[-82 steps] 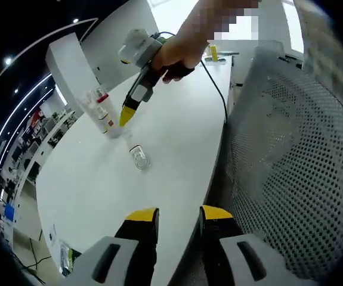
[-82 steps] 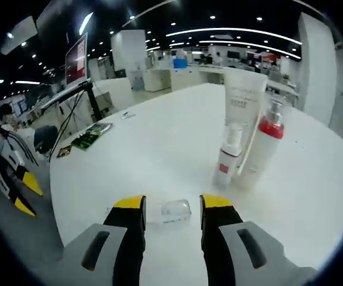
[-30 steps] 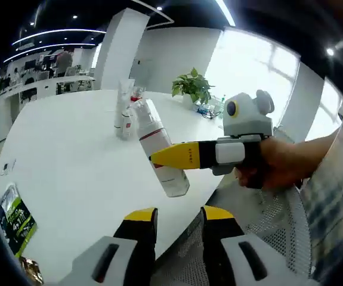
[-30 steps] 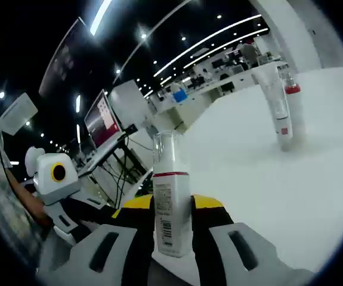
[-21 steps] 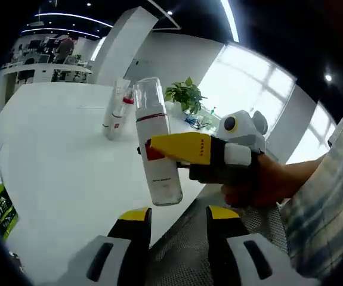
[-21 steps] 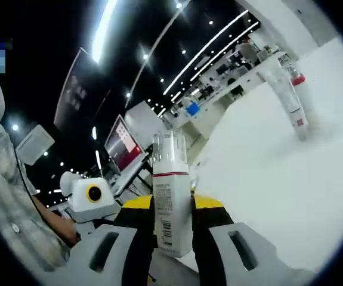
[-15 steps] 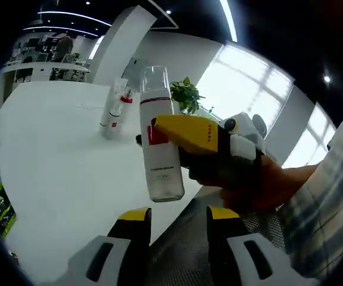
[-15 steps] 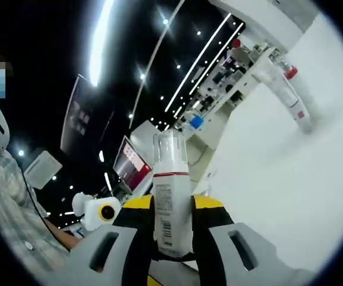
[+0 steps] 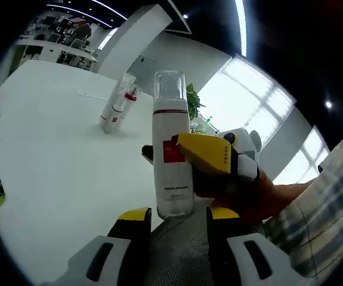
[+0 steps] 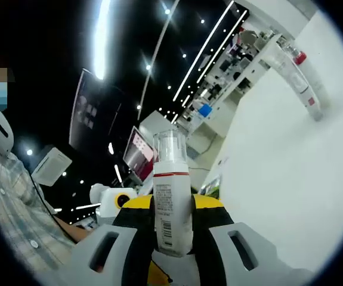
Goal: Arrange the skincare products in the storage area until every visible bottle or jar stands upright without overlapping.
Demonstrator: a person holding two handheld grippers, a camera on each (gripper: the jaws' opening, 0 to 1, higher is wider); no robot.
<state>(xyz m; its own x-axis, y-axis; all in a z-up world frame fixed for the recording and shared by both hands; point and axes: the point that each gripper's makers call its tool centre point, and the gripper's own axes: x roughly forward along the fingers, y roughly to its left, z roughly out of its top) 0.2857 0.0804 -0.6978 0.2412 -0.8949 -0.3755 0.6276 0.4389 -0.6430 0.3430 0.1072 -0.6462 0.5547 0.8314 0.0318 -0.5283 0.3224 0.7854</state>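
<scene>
Right gripper (image 10: 171,223): I'm pinching white foam bottle (image 10: 171,205) at lower body between jaws, long axis upright, clear cap up, lifted off white table (image 9: 46,155). Left gripper (image 9: 172,223): jaws spread, holding nothing, idling near table's near edge just below bottle. Standing tube and red-capped bottle pair (image 9: 116,104) lying ahead toward table's far edge, well apart. I'm judging right hand nearer for set-down beside pair.

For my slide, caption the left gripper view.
Right gripper holds a bottle upright above the table.
</scene>
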